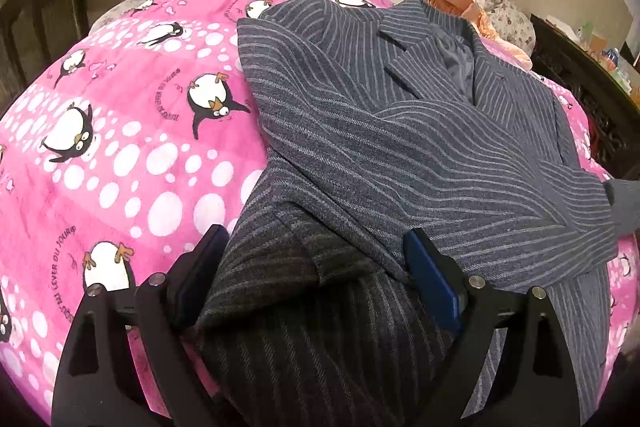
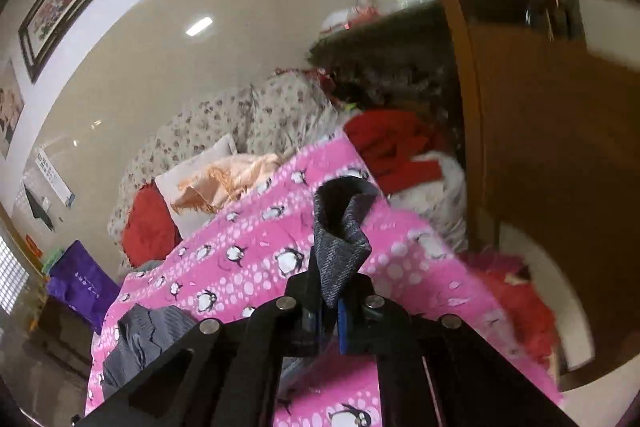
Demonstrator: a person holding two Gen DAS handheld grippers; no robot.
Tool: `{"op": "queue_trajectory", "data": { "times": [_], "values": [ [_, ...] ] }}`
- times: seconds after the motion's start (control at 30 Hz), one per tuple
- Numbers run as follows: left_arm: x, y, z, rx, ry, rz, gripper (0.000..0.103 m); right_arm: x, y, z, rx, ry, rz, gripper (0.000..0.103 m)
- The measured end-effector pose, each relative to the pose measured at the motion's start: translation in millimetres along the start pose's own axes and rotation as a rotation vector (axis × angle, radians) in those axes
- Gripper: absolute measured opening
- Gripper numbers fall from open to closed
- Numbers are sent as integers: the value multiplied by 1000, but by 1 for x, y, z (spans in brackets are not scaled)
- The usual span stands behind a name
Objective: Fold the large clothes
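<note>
Left wrist view: I hold the left tool spread wide, its blue-padded fingers astride a folded section of the grey striped jacket without pinching it. The jacket lies ahead of this tool on the pink penguin quilt covering the bed, lapels and lining turned up at the far end. Bare quilt stretches to the tool's left; to its right the jacket's hem reaches nearly to the quilt's edge, where a dark shape is cut off by the frame.

Right wrist view: my right tool is clenched on a fold of the jacket's grey cloth, which stands up between the fingers, raised above the quilt. More jacket lies crumpled below and left of this tool. A brown wooden door stands close on its right, blurred. Beyond, the red cushion, floral bedding and red clothes crowd the bed's far end.
</note>
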State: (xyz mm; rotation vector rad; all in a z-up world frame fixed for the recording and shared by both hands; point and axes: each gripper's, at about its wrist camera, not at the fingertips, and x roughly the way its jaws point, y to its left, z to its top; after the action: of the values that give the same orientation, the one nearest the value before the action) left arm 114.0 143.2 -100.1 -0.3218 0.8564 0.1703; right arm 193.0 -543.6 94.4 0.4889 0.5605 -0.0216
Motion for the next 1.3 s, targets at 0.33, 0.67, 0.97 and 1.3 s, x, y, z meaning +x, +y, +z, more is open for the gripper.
{"op": "queue_trajectory", "data": {
  "times": [0.33,0.67,0.97,1.3],
  "values": [
    [-29,4,15,-30,-25,-12,89,61,196,-103,-218,186,360,4],
    [-42,-32,45,40,-9,-179,89,136,298,-321,-611,463,330,12],
    [23,-151,32,214,200,-445,89,68,259,-353,-863,409,214,70],
    [27,-174,24,266,251,-545,89,54,182,-322,-507,349,143,75]
  ]
}}
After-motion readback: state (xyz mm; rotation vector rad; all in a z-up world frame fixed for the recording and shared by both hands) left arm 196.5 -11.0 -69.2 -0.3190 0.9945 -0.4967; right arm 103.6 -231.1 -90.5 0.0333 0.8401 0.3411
